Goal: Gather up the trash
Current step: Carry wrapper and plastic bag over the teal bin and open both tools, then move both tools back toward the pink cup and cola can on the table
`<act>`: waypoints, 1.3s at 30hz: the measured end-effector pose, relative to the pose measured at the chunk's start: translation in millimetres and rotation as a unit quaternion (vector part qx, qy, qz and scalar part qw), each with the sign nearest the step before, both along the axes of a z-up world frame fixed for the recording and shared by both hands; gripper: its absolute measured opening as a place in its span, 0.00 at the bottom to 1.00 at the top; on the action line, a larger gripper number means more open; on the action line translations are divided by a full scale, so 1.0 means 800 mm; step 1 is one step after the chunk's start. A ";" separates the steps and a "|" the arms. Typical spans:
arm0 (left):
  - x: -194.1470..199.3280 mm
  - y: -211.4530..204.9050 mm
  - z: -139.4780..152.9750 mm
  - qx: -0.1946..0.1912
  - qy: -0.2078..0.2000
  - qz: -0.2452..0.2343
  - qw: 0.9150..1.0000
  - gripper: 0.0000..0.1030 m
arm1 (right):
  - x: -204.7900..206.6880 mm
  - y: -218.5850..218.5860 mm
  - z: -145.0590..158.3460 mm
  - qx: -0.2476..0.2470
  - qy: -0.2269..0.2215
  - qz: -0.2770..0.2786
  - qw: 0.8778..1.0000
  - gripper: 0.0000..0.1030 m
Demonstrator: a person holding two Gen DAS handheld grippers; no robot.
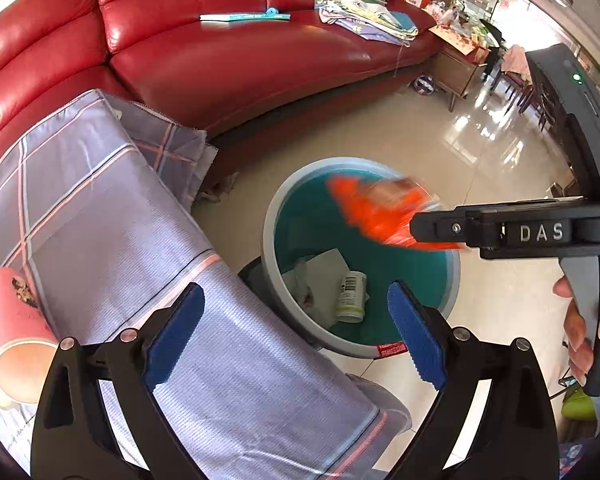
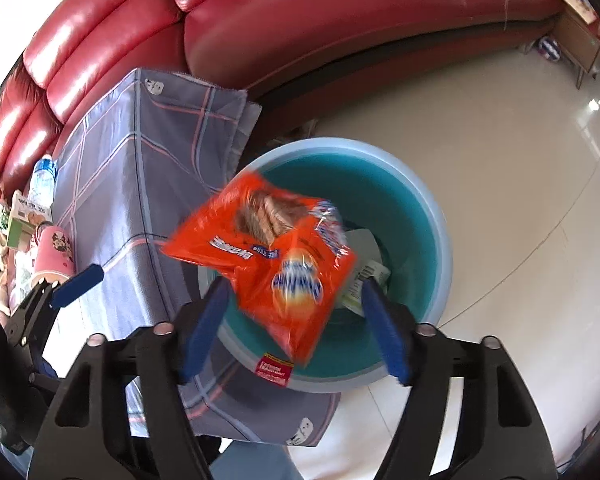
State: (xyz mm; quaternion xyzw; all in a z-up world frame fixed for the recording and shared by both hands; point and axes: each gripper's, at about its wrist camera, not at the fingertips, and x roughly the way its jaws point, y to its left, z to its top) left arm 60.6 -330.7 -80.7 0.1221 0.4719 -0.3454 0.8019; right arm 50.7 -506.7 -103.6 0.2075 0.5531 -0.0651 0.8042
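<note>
An orange snack wrapper (image 2: 276, 256) is blurred in the air over a teal bin (image 2: 420, 216), between my right gripper's (image 2: 296, 324) spread blue pads (image 2: 202, 332); neither pad touches it. In the left wrist view the wrapper (image 1: 376, 208) hangs off the right gripper's tip, above the bin (image 1: 268, 240). The bin holds crumpled paper (image 1: 320, 276) and a small white bottle (image 1: 352, 296). My left gripper (image 1: 296, 332) is open and empty, over the cloth edge and the bin.
A checked grey-blue cloth (image 1: 100, 208) covers a low table left of the bin. A pink cup (image 1: 16, 336) lies on it; a water bottle (image 2: 42, 182) and toys sit further left. A red leather sofa (image 1: 220, 52) curves behind. Glossy tile floor (image 1: 480, 152) lies to the right.
</note>
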 end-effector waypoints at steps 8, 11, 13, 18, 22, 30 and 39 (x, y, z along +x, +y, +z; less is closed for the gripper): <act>-0.003 0.015 0.007 -0.005 0.002 0.007 1.000 0.89 | -0.001 0.009 0.009 -0.018 -0.002 -0.009 1.000 0.92; -0.006 0.022 0.012 -0.008 0.001 0.009 1.000 0.89 | -0.003 0.011 0.014 -0.021 -0.003 -0.014 1.000 0.93; -0.008 0.028 0.016 -0.010 0.000 0.011 1.000 0.89 | -0.005 0.015 0.019 -0.023 -0.005 -0.014 1.000 0.94; -0.015 0.050 0.030 -0.017 -0.007 0.023 1.000 0.89 | -0.009 0.030 0.031 -0.029 -0.010 -0.012 0.999 0.96; -0.019 0.075 0.042 -0.021 -0.016 0.035 0.999 0.89 | -0.010 0.047 0.042 -0.032 -0.017 -0.007 0.999 0.96; -0.020 0.144 0.064 -0.039 -0.018 0.077 0.996 0.89 | -0.008 0.101 0.065 -0.039 -0.032 0.017 0.999 0.96; -0.014 0.234 0.070 -0.043 -0.012 0.132 0.990 0.89 | 0.009 0.187 0.086 -0.048 -0.045 0.065 0.996 0.96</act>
